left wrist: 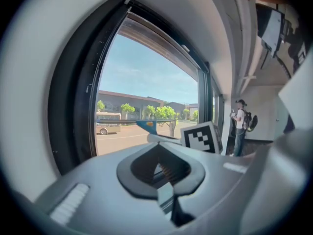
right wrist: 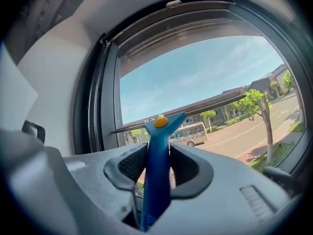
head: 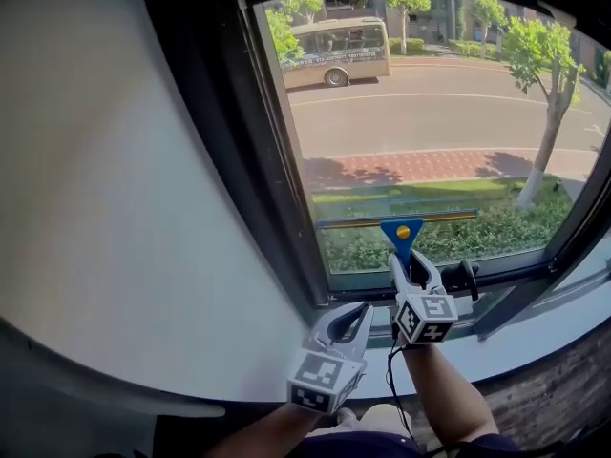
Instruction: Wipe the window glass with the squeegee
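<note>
Two grippers are in view. The right gripper (head: pixel 409 267) is clamped on the blue handle of the squeegee (head: pixel 402 233), which stands upright with its blade level against the lower part of the window glass (head: pixel 439 113). The left gripper (head: pixel 361 315), jaws together and empty, hovers just left of it, over the sill (head: pixel 535 324).

The squeegee (head: pixel 401 238) stands upright between the jaws of the right claw (head: pixel 408 261), its blade lying crosswise against the lower part of the window glass (head: pixel 430 113). The left claw (head: pixel 359 313) sits just left of the right claw and nearer the person, over the sill (head: pixel 535 324) and apart from the glass. The wall (head: pixel 115 208) lies left of the window frame (head: pixel 256 160), a window handle (head: pixel 465 277) just right of the right claw, and beyond the glass a bus (head: pixel 334 52) stands upper left and a tree (head: pixel 546 113) to the right.
</note>
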{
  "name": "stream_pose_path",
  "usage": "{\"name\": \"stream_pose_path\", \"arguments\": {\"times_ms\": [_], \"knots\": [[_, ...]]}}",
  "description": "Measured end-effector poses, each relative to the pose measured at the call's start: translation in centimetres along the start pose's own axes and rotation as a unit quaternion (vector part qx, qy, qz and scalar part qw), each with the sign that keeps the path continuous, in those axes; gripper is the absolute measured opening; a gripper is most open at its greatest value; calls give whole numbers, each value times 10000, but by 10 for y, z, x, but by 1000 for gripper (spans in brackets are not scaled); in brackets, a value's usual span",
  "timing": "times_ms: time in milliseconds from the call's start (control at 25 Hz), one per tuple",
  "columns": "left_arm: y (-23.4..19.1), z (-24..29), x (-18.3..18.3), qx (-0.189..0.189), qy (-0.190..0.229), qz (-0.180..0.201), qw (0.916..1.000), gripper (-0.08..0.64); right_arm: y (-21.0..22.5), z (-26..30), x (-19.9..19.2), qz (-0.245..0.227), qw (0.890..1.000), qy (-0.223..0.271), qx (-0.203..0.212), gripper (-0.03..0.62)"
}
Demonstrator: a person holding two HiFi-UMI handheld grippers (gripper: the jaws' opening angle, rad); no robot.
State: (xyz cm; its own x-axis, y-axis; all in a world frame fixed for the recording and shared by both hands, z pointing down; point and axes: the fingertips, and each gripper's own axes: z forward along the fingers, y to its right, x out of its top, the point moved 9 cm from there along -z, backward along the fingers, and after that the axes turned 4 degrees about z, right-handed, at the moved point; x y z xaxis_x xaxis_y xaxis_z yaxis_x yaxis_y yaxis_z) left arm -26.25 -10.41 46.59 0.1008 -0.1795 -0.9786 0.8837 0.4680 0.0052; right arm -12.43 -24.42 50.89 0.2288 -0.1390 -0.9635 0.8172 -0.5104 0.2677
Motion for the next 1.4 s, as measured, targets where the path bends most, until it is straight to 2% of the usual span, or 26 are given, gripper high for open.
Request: {"name": "stream_pose_path", "arguments": {"times_ms": [160,360,560,720,840,1000,1240,1400], "knots": [[1,4,-8,29,-99,-53,9999,-3,11,0,-28,207,9995,-213,-74,143],[4,5,-19,3,-241,-134,9996,-3,21,-9,-50,374,9952,-831,-349,143],[13,-4,-16,46,-349,-204,9992,-3,17,-17,-54,277,9931,-1116,-249,143],[8,-4,-20,67,-394,-246,9989,-3,20,-11,-78,227,9932,-1129,-147,143],[4,-5,-19,175,-403,-304,9986,-3,23,-13,-90,192,9908,-1323,-189,143],[5,7,-39,163,-396,-383,9983,-3,38,-11,-116,233,9870,-1580,-196,143],[3,9,-37,198,-375,-467,9980,-2,34,-20,-125,484,9810,-1872,-147,142],[-1,1,-33,180,-373,-520,9978,-3,28,-35,-109,532,9837,-1717,13,141]]}}
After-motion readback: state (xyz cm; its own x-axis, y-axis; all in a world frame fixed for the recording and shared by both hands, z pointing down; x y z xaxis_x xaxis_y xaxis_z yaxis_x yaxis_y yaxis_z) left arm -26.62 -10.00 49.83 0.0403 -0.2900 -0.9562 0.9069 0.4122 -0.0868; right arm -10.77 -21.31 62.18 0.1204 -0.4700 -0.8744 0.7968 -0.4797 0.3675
